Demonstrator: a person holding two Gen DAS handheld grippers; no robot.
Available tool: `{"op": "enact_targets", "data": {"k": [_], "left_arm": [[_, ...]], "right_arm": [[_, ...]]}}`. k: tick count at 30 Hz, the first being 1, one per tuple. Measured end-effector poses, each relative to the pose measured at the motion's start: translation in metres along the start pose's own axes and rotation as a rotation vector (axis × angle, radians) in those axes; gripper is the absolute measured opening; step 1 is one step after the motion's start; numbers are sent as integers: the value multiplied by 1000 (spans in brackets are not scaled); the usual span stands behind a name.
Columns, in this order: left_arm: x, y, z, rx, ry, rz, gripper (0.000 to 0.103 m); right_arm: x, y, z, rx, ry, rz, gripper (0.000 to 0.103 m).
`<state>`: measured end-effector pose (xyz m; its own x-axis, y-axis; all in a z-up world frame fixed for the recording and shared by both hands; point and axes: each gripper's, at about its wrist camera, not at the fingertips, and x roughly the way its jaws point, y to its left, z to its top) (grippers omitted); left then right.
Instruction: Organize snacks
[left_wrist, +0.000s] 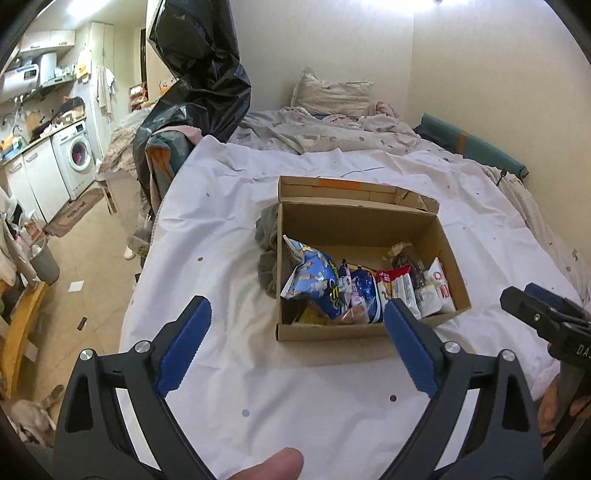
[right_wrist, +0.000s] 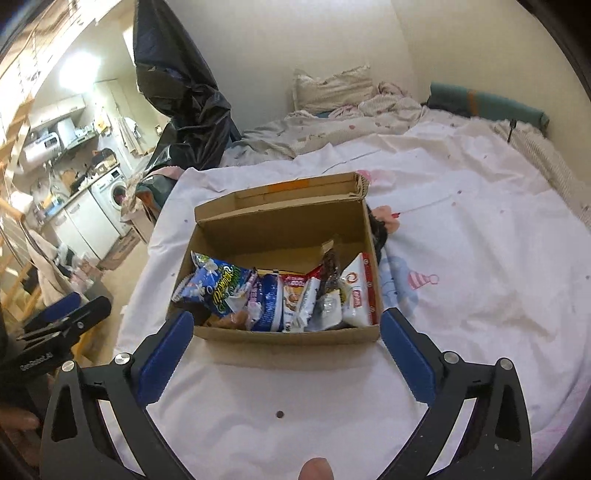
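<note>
You are holding both tools back from the cardboard box (left_wrist: 369, 258), and that looks deliberate: the left gripper (left_wrist: 297, 314) hangs spread wide and empty over the white sheet (left_wrist: 221, 236) just short of the box's near wall, and the right gripper (right_wrist: 286, 328) is likewise released and empty, its two blue pads (right_wrist: 166, 354) framing that same near wall from its own view. Neither touches anything, so you have room to pick a target before committing. The box sits on the bed, on the sheet, with its lid flap folded up and back at the far side, which keeps the opening free from above. A grey-green cloth (left_wrist: 267, 251) is bunched against the box's left wall. Inside, the snacks are crowded toward the near wall and stand mostly on edge, leaving the far part of the floor bare cardboard. From the left you have a puffy blue chip bag (left_wrist: 314, 280) with yellow lettering, leaning on the wall; next a blue and white packet (left_wrist: 364, 295), then a red and white packet (left_wrist: 399, 286), a dark wrapped snack (left_wrist: 408, 266) behind it, and a white pouch with red print (left_wrist: 437, 290) against the right wall. The bags look crinkly and light, and I judge they will shift when one is pulled.
</note>
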<state>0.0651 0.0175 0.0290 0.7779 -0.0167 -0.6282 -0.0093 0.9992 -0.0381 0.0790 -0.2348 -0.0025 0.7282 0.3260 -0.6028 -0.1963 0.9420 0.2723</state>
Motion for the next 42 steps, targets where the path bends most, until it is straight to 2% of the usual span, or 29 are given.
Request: {"op": "enact_targets", "data": {"k": [2,3,11,15,42], "left_arm": [[-6,-2,-5,3,-11,5,97],[-7,-3,-7,8,-16,5,103],[5,1,-13,-56,-17,9,103],[16,2,-14,-59,-3,45,103],[18,1,-19,-58,19,34,103]], "right_arm": [[-5,1,-5,-3,-18,-14,103],[-6,1,-8,-2,-26,-19,103],[-3,11,-14,-55,-99,-107,103],[5,7,-14,-17,-76,-102,103],[12,11,-16,-30,-54,-113,103]]}}
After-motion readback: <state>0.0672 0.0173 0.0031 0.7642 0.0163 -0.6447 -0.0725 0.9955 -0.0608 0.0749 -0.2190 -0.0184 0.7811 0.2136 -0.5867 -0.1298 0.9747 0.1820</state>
